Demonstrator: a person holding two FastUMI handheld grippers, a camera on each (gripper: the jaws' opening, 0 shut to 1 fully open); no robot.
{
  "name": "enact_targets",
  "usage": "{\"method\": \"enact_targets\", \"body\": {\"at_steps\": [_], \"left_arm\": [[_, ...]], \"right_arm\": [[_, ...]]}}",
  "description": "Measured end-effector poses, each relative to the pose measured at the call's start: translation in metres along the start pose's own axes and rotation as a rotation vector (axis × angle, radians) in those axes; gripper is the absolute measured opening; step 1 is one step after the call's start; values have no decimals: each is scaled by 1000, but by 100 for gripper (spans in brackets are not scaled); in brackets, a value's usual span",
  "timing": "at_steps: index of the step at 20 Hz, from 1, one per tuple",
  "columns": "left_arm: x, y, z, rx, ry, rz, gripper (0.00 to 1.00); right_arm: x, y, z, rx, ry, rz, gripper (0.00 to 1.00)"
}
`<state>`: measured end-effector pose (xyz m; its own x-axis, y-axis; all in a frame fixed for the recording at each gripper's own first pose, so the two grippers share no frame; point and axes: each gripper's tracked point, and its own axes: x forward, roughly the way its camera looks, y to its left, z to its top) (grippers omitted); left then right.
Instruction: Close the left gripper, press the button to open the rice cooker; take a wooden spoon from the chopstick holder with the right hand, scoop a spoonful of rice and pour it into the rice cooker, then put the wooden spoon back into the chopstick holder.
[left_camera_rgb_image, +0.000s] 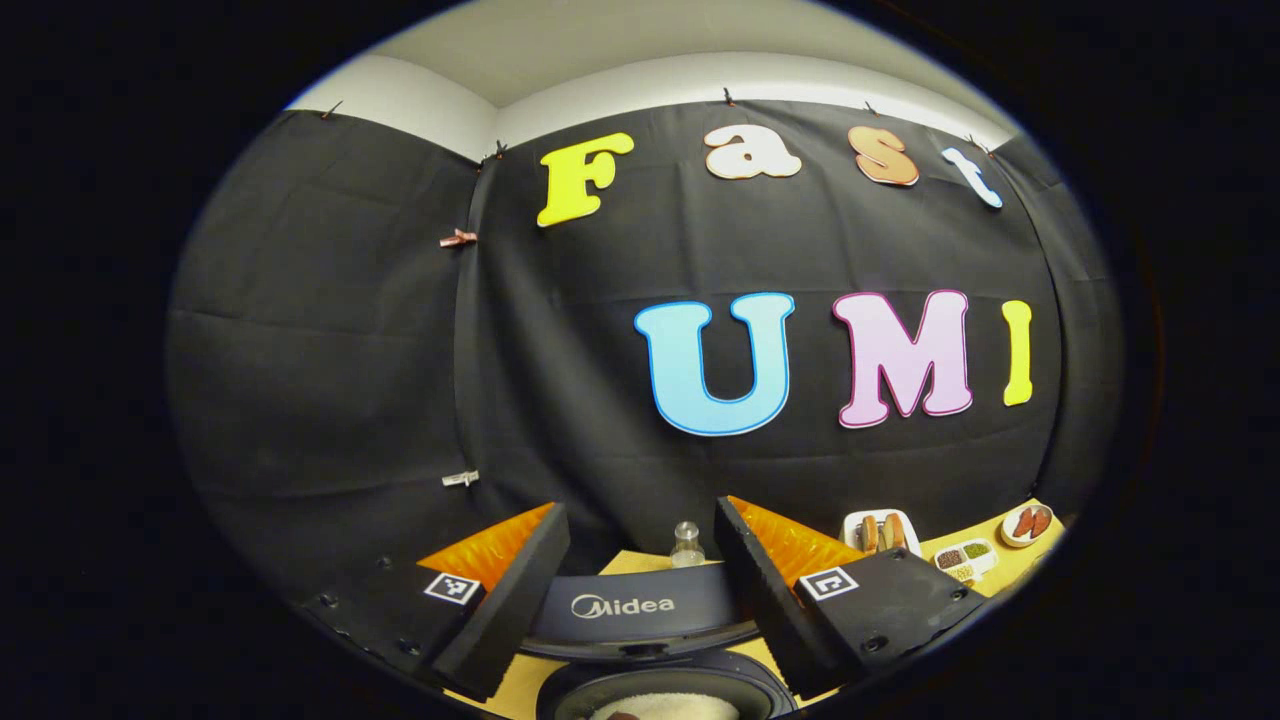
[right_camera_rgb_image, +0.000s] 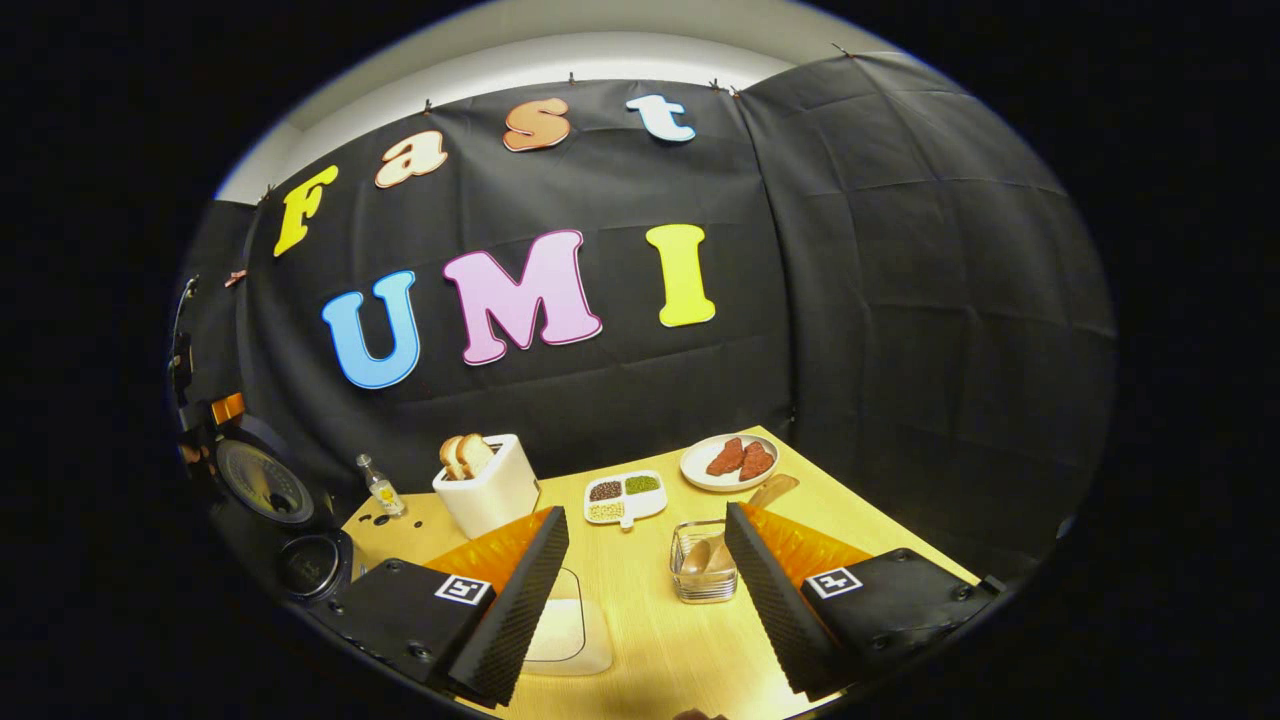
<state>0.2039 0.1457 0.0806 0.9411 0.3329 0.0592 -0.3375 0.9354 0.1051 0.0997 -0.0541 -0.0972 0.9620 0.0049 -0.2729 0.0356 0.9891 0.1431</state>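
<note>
The left gripper hangs above the open rice cooker, fingers spread wide and holding nothing; the raised lid shows between them, white rice in the pot below. The right gripper is likewise wide apart and empty over the table. The wooden spoon leans out of the glass chopstick holder, which stands just ahead of the right gripper's fingers.

rice cooker pot cut by edge | wooden spoon partly hidden
</note>
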Motion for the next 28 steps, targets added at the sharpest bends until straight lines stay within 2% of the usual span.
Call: {"method": "enact_targets", "body": {"at_steps": [10,15,17,25,28], "left_arm": [[-99,-19,-88,-128,350,26,100],[-134,-30,-145,-72,448,2,100],[-142,-31,-166,-95,504,-7,100],[-154,-35,-214,-65,542,-13,100],[-155,-35,-216,-53,509,-3,100]], "right_arm": [[31,18,-13,-39,27,116,98],[26,19,-24,-61,61,151,98],[25,19,-30,-67,81,161,98],[25,17,-42,-86,115,179,98],[27,16,-46,-91,127,182,98]]}}
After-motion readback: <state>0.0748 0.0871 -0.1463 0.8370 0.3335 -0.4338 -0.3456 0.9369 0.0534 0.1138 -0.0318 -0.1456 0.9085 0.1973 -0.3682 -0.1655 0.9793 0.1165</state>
